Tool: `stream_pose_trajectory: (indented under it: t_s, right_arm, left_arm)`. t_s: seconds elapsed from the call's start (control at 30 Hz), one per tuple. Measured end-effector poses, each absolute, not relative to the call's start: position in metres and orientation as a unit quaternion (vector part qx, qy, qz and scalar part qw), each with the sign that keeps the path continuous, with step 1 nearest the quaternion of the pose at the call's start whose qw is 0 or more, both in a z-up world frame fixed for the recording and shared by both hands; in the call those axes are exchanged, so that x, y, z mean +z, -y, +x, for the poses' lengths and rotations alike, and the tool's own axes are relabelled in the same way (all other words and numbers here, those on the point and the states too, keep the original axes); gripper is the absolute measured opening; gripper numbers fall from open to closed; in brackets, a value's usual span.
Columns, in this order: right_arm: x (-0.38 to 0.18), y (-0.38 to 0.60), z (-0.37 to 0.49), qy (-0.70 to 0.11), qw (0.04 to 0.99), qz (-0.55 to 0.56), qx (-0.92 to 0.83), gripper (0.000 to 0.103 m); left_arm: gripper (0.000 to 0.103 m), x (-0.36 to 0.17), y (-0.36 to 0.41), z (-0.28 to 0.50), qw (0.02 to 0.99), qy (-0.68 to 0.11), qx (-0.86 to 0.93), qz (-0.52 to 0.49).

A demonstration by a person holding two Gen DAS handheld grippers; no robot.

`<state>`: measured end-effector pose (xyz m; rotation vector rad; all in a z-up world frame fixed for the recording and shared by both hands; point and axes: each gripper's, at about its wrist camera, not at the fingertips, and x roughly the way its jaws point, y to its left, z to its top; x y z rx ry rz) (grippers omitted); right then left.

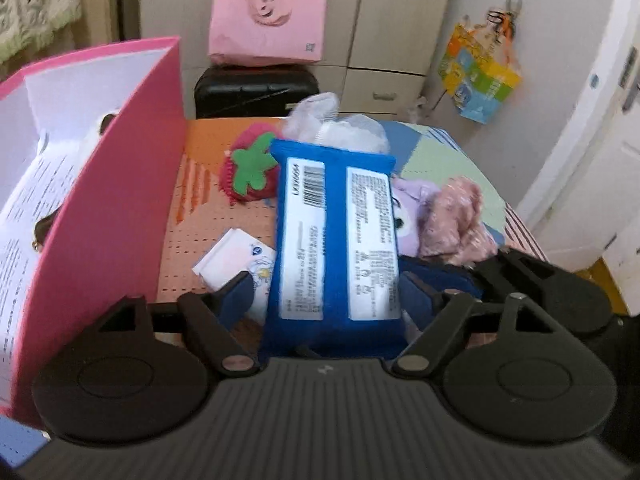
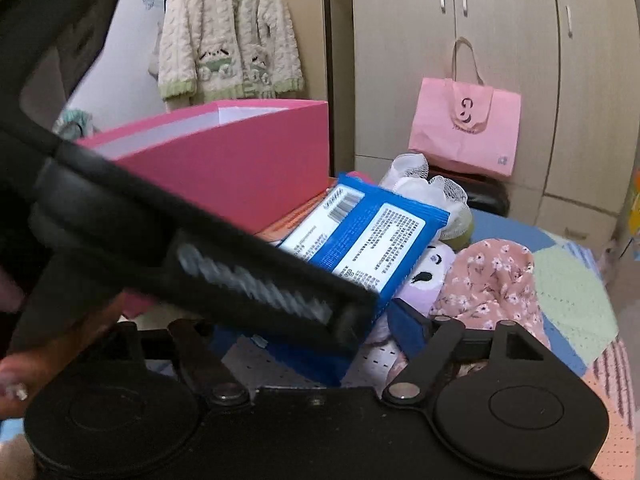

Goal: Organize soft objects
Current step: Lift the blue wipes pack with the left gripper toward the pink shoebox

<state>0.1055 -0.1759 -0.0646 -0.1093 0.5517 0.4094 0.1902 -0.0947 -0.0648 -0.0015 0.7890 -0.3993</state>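
Note:
My left gripper (image 1: 326, 292) is shut on a blue wipes pack (image 1: 334, 236) with white labels, held above the table; the pack also shows in the right wrist view (image 2: 360, 236). A pink open box (image 1: 116, 196) stands to the left, with soft items inside; it also shows in the right wrist view (image 2: 240, 160). On the table lie a strawberry plush (image 1: 250, 170), a white mesh puff (image 1: 336, 124), a lilac plush (image 1: 412, 216) and a floral pink cloth (image 1: 460, 216). My right gripper (image 2: 316, 332) is open; the left gripper's body hides its left finger.
A small white tissue pack (image 1: 236, 260) lies on the orange perforated mat (image 1: 208, 216). A pink tote bag (image 1: 266, 20) sits on a black case (image 1: 256, 92) behind the table. Cupboards stand at the back, a door at the right.

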Motion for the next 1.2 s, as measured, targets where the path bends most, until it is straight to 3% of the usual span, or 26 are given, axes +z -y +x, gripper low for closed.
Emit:
stream_pose_trajectory:
  t_s: [0.17,1.2]
  right_arm:
    - [-0.064,0.169,0.096,-0.257,0.944,-0.068,0.193,0.079]
    - [-0.015,0.151,0.02,-0.279,0.943,-0.05,0.173,0.077]
  left_arm:
    - [0.066,-0.062,0.094,0.183,0.901,-0.382,-0.205,0.006]
    - [0.066,-0.019,0.052,0.11,0.844,-0.436,-0.31,-0.04]
